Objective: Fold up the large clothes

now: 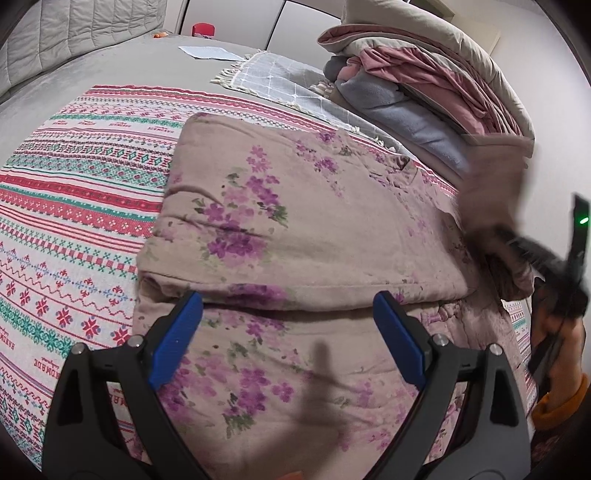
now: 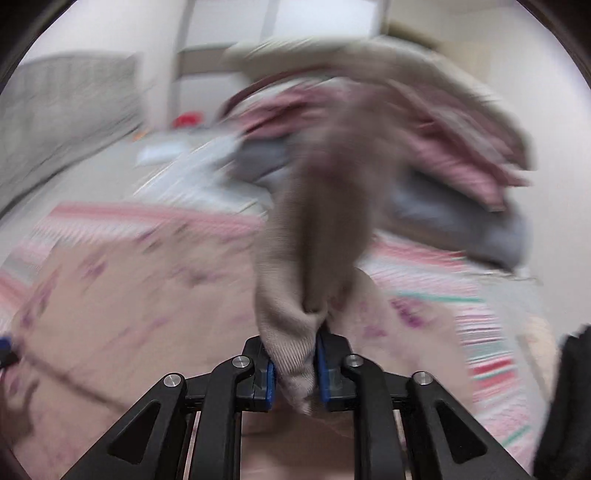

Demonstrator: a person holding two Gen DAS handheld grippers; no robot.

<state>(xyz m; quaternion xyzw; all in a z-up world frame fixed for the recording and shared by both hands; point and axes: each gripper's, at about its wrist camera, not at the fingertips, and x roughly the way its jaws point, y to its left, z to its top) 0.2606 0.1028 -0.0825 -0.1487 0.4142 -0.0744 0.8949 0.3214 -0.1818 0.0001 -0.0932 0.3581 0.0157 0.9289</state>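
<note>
On the bed's striped patterned blanket [image 1: 74, 206], our right gripper [image 2: 295, 363] pinches the mauve floral quilt's [image 1: 295, 206] right corner; our left gripper [image 1: 288, 332] hovers spread over its near fold.

Grey bed [image 1: 122, 70] with layers spread over it

A striped throw [image 1: 74, 192] covers the near part of the bed. Past the throw's far edge lies a grey checked cloth [image 1: 273, 83] with fringe, and past that a white paper [image 1: 210, 52]; a red object [image 1: 203, 28] sits at the bed's far edge. Right of the throw, a pile [image 1: 417, 85] of folded bedding rests. The floral garment [image 1: 295, 221] lies on the throw.
</note>
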